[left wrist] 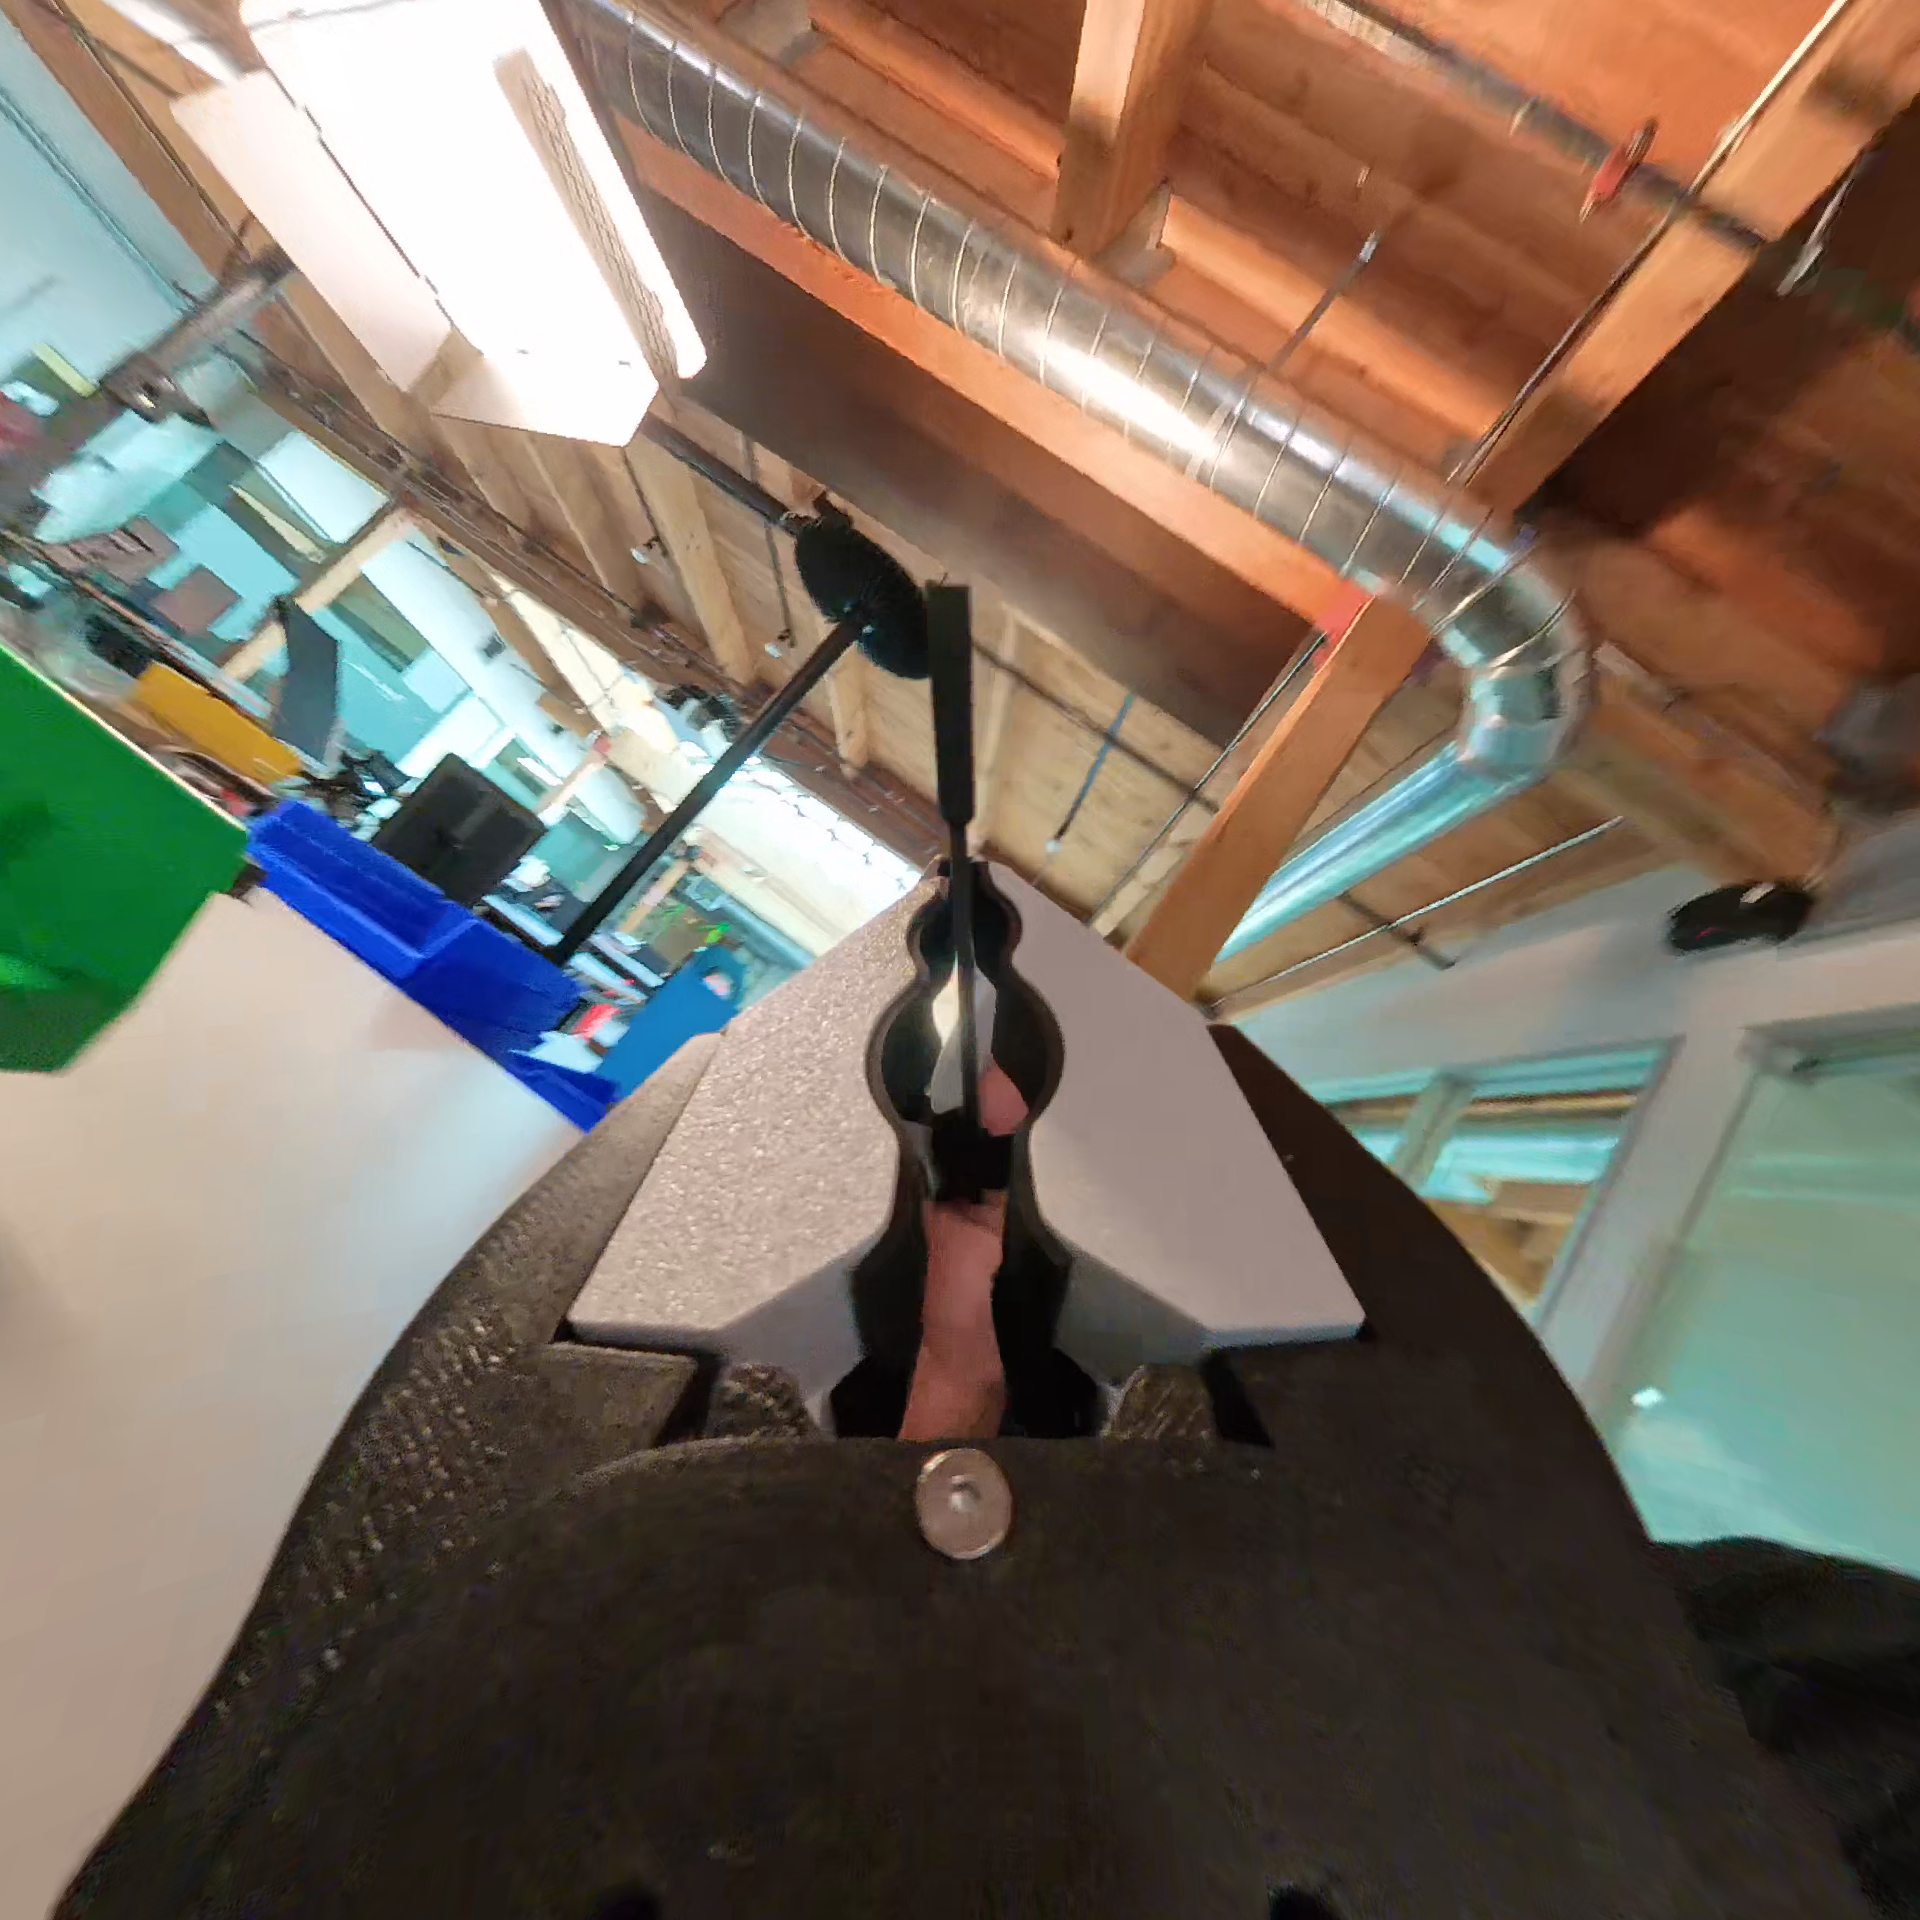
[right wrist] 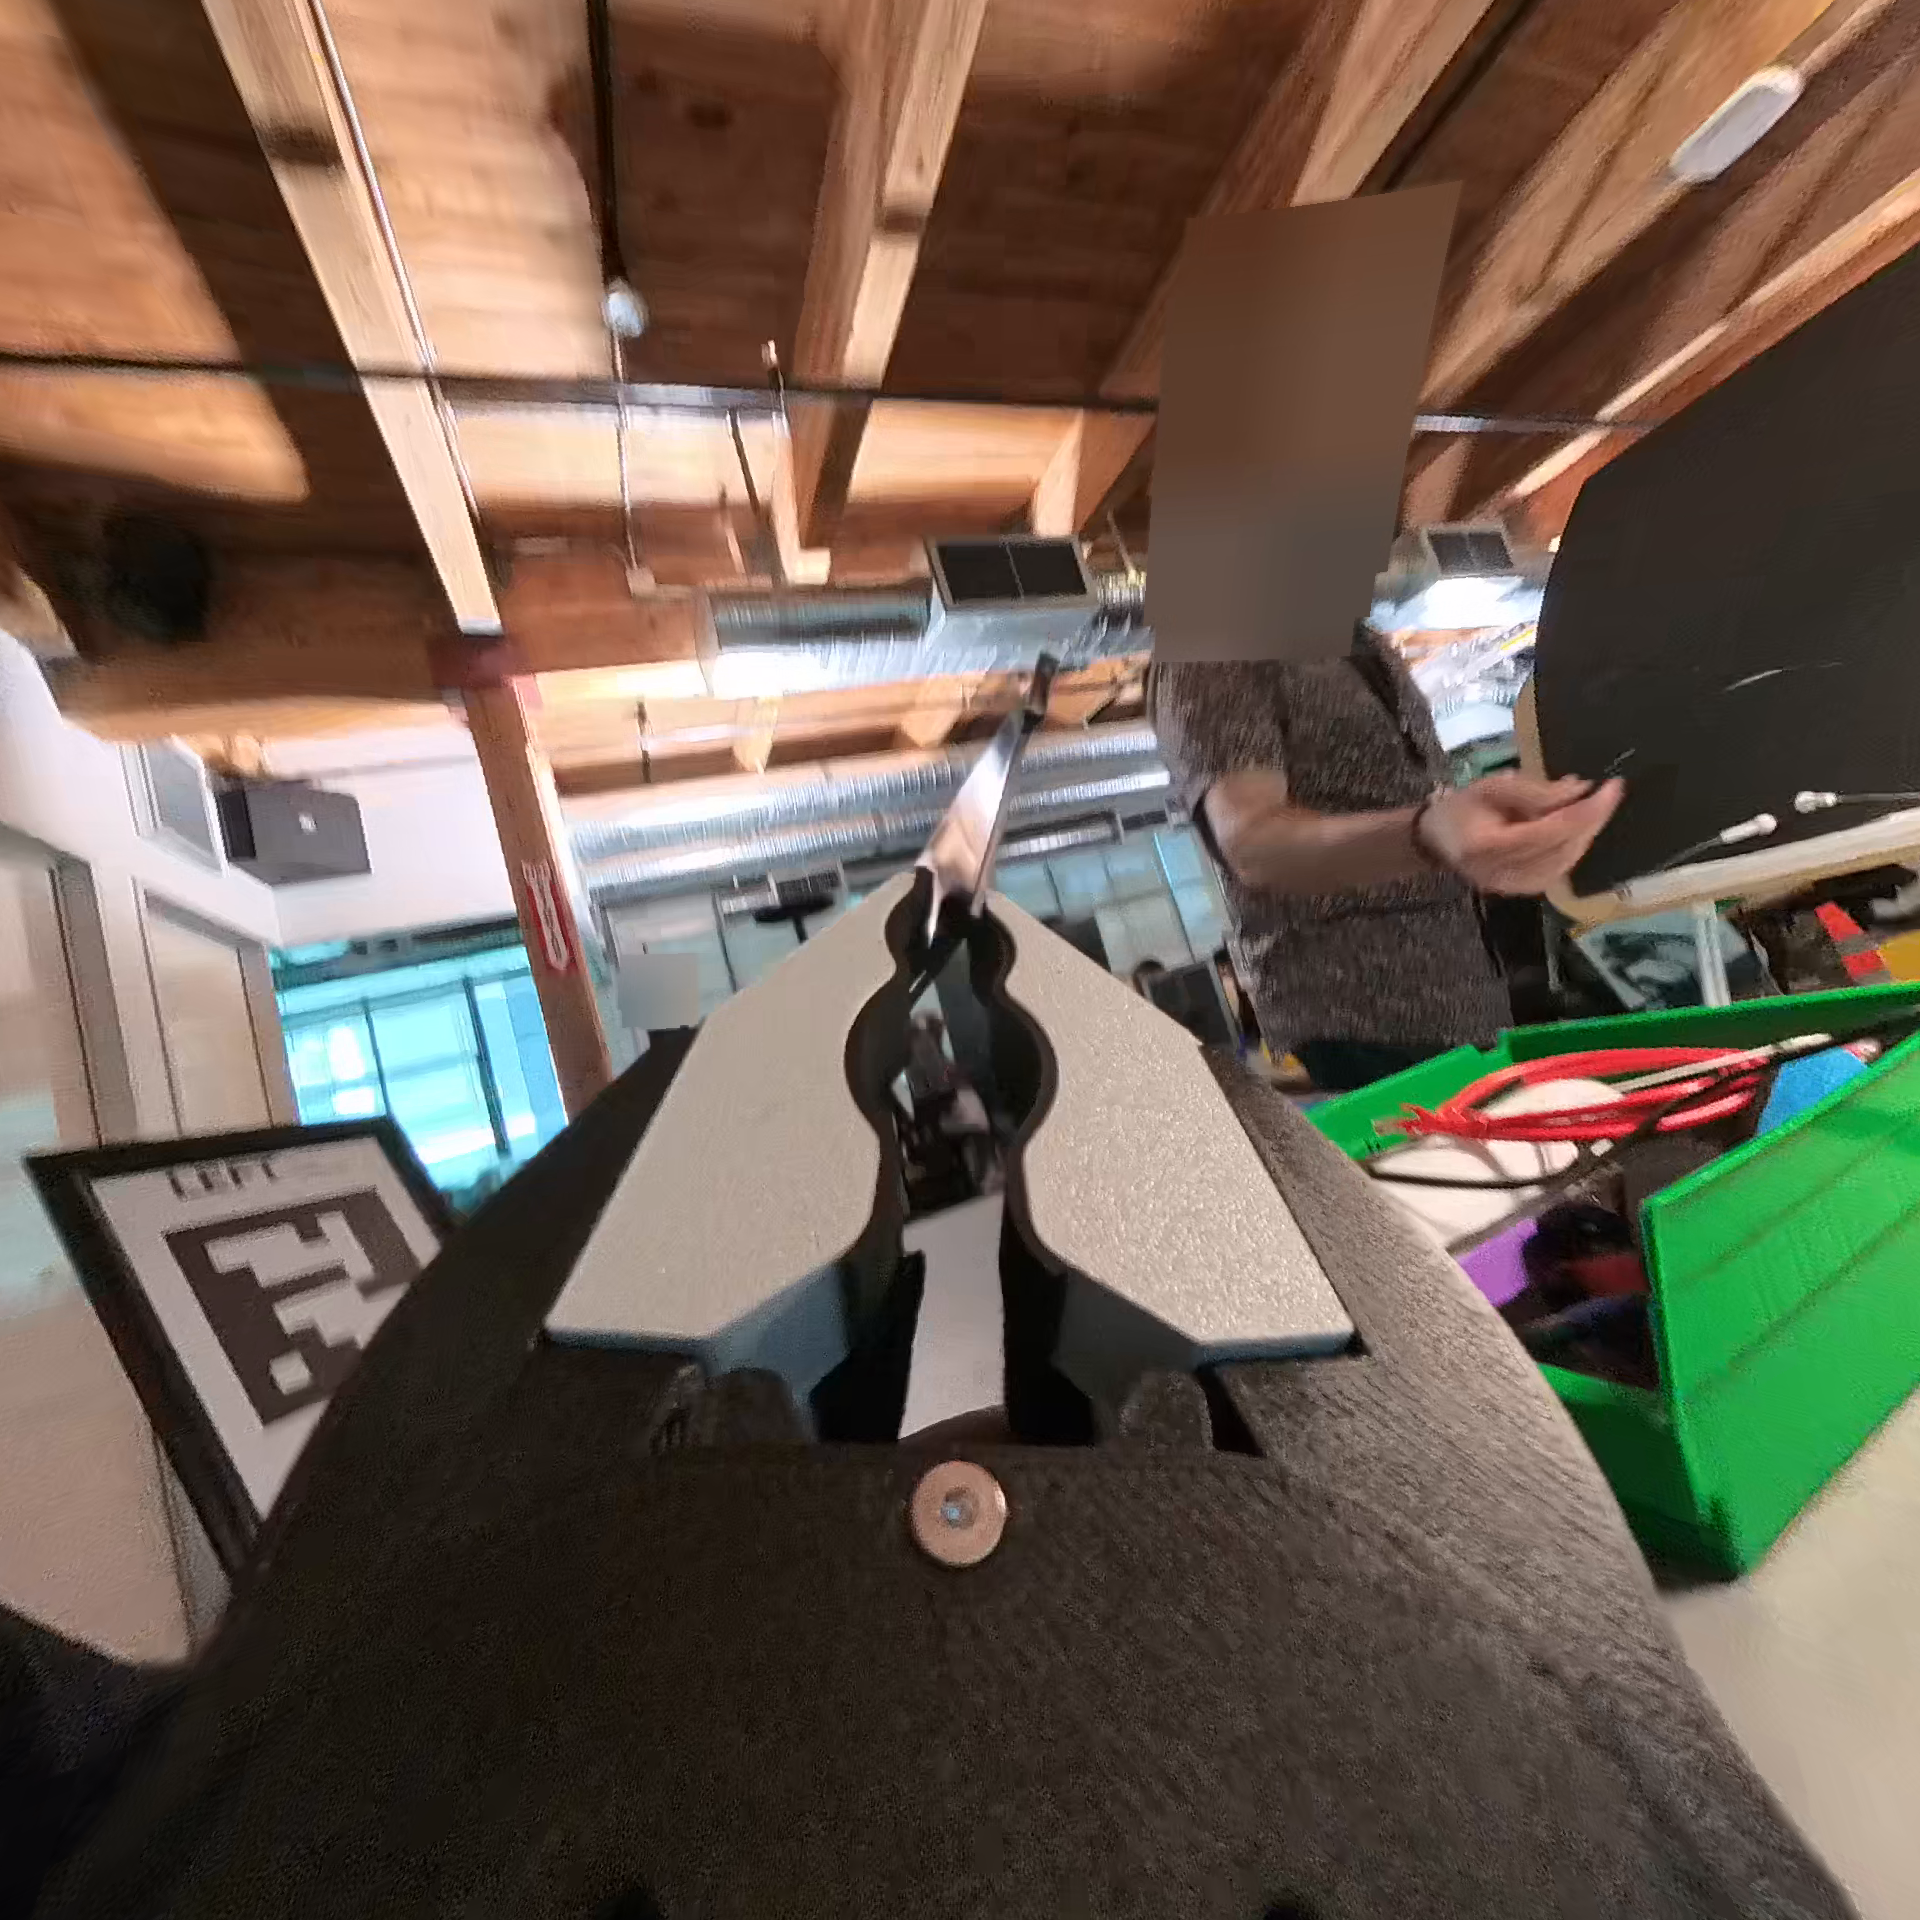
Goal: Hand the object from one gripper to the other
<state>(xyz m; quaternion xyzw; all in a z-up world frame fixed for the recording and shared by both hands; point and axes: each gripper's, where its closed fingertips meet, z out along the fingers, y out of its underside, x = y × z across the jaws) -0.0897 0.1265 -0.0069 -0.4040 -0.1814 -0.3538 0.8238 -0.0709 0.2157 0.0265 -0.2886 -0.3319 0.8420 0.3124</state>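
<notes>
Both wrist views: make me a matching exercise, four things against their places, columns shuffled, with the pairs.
Things:
1. red cable
2. metal duct
3. thin black strip
4. tag board

Places:
A. clamped in the left gripper
B. inside the green bin
C. left of the right gripper
D. along the wooden ceiling

Pairs: 1-B, 2-D, 3-A, 4-C
</notes>
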